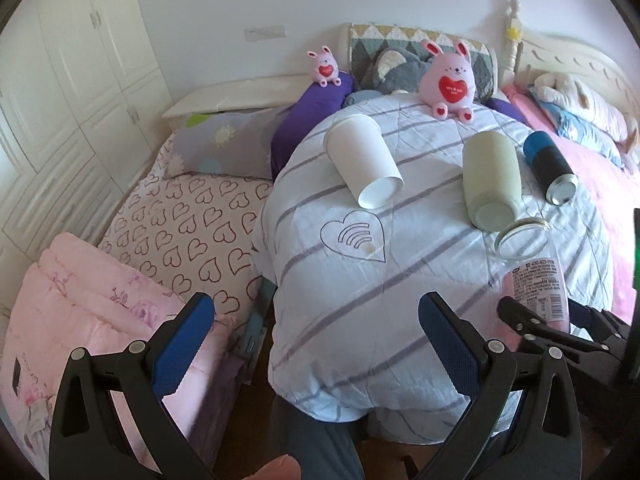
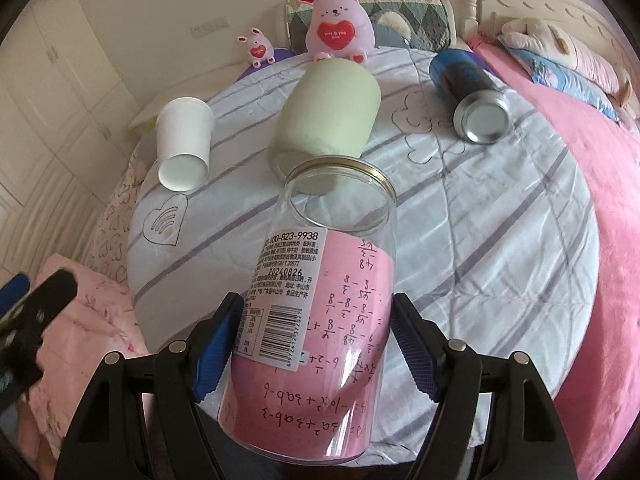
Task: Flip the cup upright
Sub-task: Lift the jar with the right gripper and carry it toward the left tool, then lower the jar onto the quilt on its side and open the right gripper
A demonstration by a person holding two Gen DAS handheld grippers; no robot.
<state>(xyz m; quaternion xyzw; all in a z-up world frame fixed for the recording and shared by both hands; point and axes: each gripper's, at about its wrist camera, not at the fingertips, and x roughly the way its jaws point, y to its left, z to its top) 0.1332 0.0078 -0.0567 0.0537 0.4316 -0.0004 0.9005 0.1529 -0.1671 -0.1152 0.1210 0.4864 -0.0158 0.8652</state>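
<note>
1. On the striped quilt (image 2: 460, 208), the right tool (image 2: 316, 336) pinches a clear jar (image 2: 320, 300) between its blue pads, mouth pointing away, tilted off upright.
2. Pink paper with handwritten sums lines the jar.
3. Beyond it lie a green cup (image 2: 324, 120), touching or just behind the jar's rim, a white cup (image 2: 184, 144) and a can (image 2: 472, 96), all on their sides.
4. Spread wide and holding nothing, the left tool (image 1: 316, 344) hangs over the quilt's near edge.
5. Two pink bunnies (image 2: 340, 28) sit by the headboard.

Both wrist views face the headboard (right one nearer), sharing the striped quilt (image 1: 360, 280).
</note>
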